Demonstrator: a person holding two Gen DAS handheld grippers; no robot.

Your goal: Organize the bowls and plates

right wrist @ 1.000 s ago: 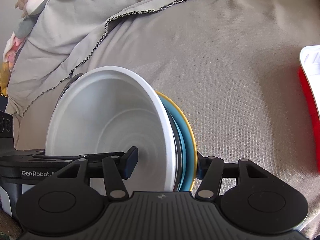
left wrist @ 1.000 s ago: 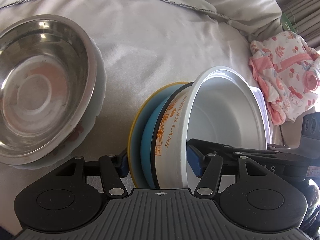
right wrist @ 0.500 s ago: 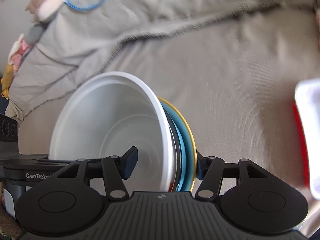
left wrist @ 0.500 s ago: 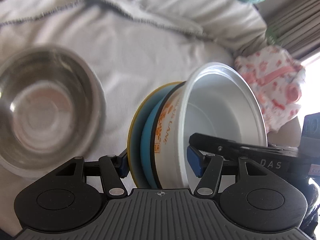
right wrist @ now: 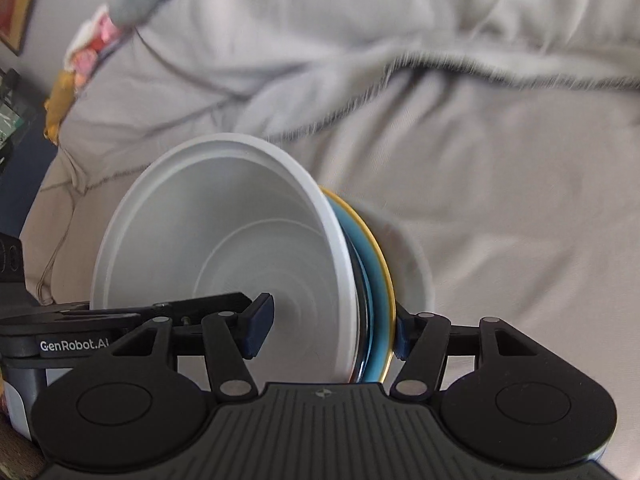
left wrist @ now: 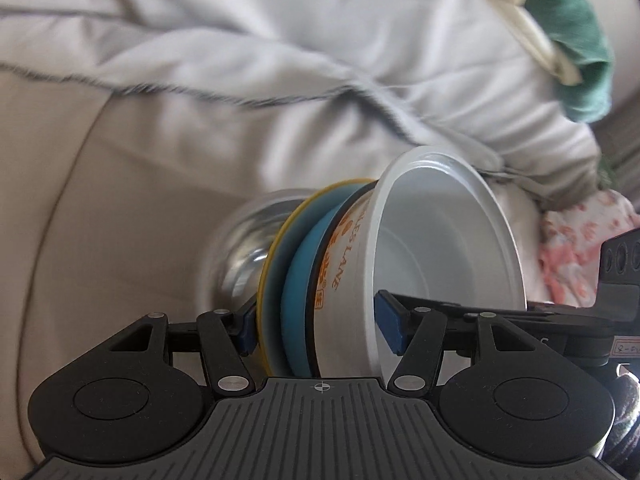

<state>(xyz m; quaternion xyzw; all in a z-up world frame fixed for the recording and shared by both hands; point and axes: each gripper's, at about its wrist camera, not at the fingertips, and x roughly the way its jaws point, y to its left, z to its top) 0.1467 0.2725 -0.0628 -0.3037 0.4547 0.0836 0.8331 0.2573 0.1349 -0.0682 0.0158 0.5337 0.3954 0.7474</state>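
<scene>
A nested stack of dishes is held on edge above a bed covered by a grey sheet (left wrist: 160,184), and it is clamped from both sides. From left to right in the left wrist view, a blurred steel bowl (left wrist: 240,248) is seen behind the stack, then a yellow-rimmed plate (left wrist: 270,272), a blue plate (left wrist: 298,280) and a white bowl with orange lettering (left wrist: 440,248). The jaws of the left gripper (left wrist: 320,330) are closed on the stack, one pad against the yellow-rimmed plate and the other inside the white bowl. The jaws of the right gripper (right wrist: 332,330), which have just been easing slightly wider, are likewise pressed on the same stack. A pink patterned cloth (left wrist: 580,248) is seen right of the bowl.
</scene>
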